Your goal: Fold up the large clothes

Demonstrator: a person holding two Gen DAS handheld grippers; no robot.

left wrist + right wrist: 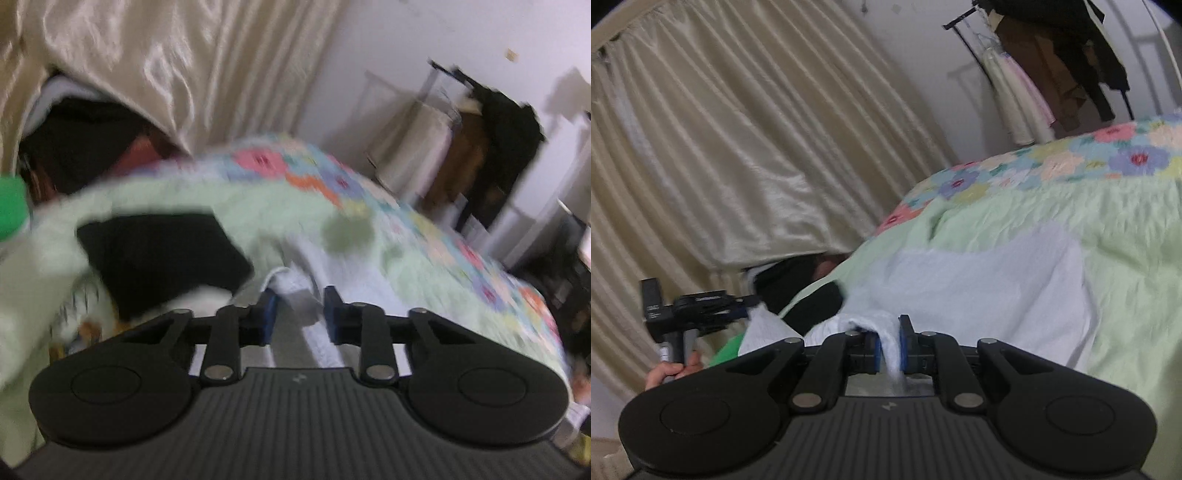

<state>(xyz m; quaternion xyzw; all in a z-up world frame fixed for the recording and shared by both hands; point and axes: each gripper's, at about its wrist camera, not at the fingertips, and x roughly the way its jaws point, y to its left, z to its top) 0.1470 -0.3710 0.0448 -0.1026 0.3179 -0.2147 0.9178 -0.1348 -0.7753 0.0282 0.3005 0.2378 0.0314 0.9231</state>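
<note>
A large white garment (979, 288) lies spread on the pale green bedspread (1126, 258). My right gripper (889, 339) is shut on a bunched edge of it, and the cloth hangs down between the blue pads. In the blurred left wrist view, my left gripper (299, 302) holds another fold of the white garment (293, 295) between its pads, the jaws partly closed around it. In the right wrist view the left gripper (746, 304) is at the far left, held by a hand (665, 373), with white cloth trailing toward it.
A black item (159, 258) lies on the bed beside the garment. The bedspread has a floral border (1071, 158). Cream curtains (738, 147) hang behind the bed. A clothes rack (1052, 62) with hanging garments stands by the wall. Something bright green (11, 206) sits at the left edge.
</note>
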